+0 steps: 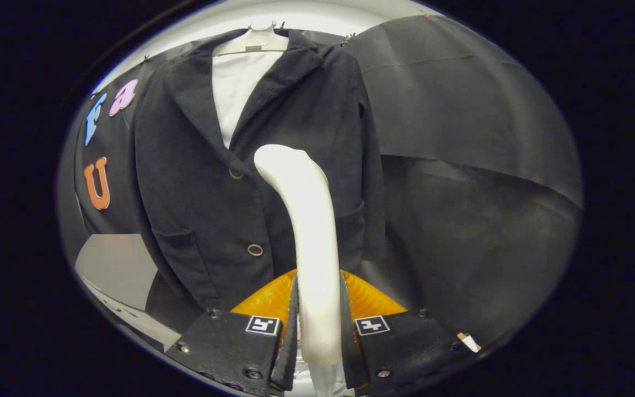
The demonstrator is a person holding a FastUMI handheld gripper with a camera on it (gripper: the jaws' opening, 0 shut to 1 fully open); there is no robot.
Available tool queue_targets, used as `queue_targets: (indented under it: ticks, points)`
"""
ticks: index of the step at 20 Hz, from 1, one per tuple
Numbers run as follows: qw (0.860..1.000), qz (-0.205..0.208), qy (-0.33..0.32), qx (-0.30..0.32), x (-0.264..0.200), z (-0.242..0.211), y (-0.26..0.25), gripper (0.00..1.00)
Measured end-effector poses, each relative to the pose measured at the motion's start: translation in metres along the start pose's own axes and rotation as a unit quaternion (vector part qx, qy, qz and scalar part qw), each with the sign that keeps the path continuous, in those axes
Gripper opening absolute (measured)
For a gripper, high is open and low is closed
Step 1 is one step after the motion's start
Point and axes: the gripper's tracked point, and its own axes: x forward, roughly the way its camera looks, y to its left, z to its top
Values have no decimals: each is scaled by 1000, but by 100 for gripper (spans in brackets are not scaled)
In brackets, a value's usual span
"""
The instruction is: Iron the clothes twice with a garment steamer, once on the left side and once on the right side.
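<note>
Dark corduroy is what I face: the jacket (251,165) hangs on a pale hanger (254,41) over a white shirt (237,88), in front of the booth's black cloth wall (461,138). I take the jacket as my landmark.

My gripper (317,325) is clamped on the garment steamer (312,231); both fingers press its cream handle from either side, so my claw is closed and holding it. The steamer rises from between my fingers and curves forward, its head over the middle of the jacket, just to one side of the upper button (236,173) and above the lower button (255,250). I cannot tell whether the head touches the cloth or stands just off it. No steam is visible.

As for progress, I judge the tool is in hand and brought up to the jacket, so the pickup is done. Nothing here shows whether either of the 2 passes is finished; the head sits near the jacket's centre line, on neither side clearly. I would count both the left pass and the right pass as possibly remaining.

My pose: I point level at the jacket's front, low near its hem, fingers roughly horizontal and side by side, steamer held upright.
</note>
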Motion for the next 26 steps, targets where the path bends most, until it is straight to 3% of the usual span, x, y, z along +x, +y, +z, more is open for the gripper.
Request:
queue_targets:
  ticks: [15, 26]
  points:
    - [998, -3, 56, -11, 11, -76, -3, 37]
    - [994, 25, 110, -12, 23, -141, -11, 37]
